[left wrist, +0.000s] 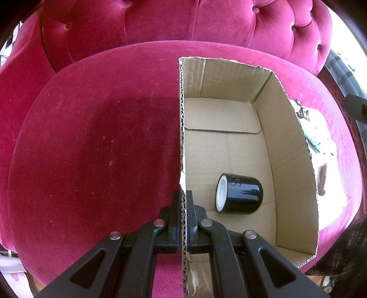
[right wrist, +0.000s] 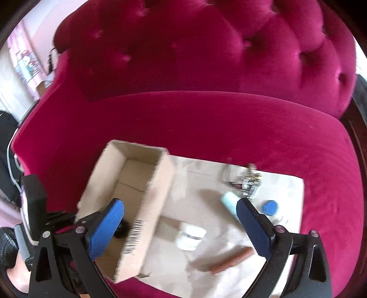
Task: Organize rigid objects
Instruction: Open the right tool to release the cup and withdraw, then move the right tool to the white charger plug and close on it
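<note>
An open cardboard box (left wrist: 286,146) sits on a magenta velvet sofa seat (left wrist: 91,137). A black jar with a white lid (left wrist: 239,196) lies on its side inside the box. My left gripper (left wrist: 182,201) is shut on the box's left wall. In the right wrist view the box (right wrist: 151,206) is at the left, and my right gripper (right wrist: 181,217) is open and empty above a pale sheet (right wrist: 206,263). On the sheet lie a white jar (right wrist: 191,236), a brown stick (right wrist: 231,260), a pale blue tube (right wrist: 229,202), a blue cap (right wrist: 270,207) and metal keys (right wrist: 251,181).
The tufted sofa back (left wrist: 183,20) rises behind the seat. The sheet with small items (left wrist: 321,137) lies just right of the box in the left wrist view. A dark-haired head (left wrist: 344,252) shows at the lower right.
</note>
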{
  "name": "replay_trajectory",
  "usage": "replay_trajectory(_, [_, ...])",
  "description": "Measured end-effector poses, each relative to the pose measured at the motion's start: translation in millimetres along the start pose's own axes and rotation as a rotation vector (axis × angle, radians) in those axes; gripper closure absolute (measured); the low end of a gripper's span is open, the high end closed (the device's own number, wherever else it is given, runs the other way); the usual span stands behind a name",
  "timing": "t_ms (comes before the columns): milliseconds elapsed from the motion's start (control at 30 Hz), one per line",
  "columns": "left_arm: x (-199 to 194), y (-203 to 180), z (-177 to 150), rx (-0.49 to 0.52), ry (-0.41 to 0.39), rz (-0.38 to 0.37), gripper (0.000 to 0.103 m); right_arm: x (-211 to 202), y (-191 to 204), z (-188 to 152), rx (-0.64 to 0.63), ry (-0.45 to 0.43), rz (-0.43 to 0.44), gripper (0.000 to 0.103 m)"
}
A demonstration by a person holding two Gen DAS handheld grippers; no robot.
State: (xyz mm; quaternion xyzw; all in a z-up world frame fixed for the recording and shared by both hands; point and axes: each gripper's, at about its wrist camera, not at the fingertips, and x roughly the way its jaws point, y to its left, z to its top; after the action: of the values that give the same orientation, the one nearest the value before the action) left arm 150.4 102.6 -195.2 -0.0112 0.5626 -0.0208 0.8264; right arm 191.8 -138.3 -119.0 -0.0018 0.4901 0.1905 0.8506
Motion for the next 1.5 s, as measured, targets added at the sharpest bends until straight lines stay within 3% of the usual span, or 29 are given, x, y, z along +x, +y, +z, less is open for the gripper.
replay_trajectory(367, [0,0,0,-0.002,0.000,-0.001,0.101,-15,-70,-2,0.128,-0.005,-0.138,0.002])
replay_trajectory(633, [0,2,0,-0.003,0.001,-0.004,0.100,-9,-109,-16,0.193,0.068,-0.233,0.002])
replay_trajectory(1033, [0,2,0,-0.004,0.003,-0.005,0.100,13,-139,-44,0.235,0.186,-0.270,0.002])
replay_trajectory(1333, [0,2,1,-0.005,0.003,-0.005,0.100,35,-147,-53,0.246,0.224,-0.291,0.004])
replay_trajectory(1500, [0,2,1,-0.006,0.003,-0.007,0.100,42,-148,-54,0.251,0.231,-0.301,0.016])
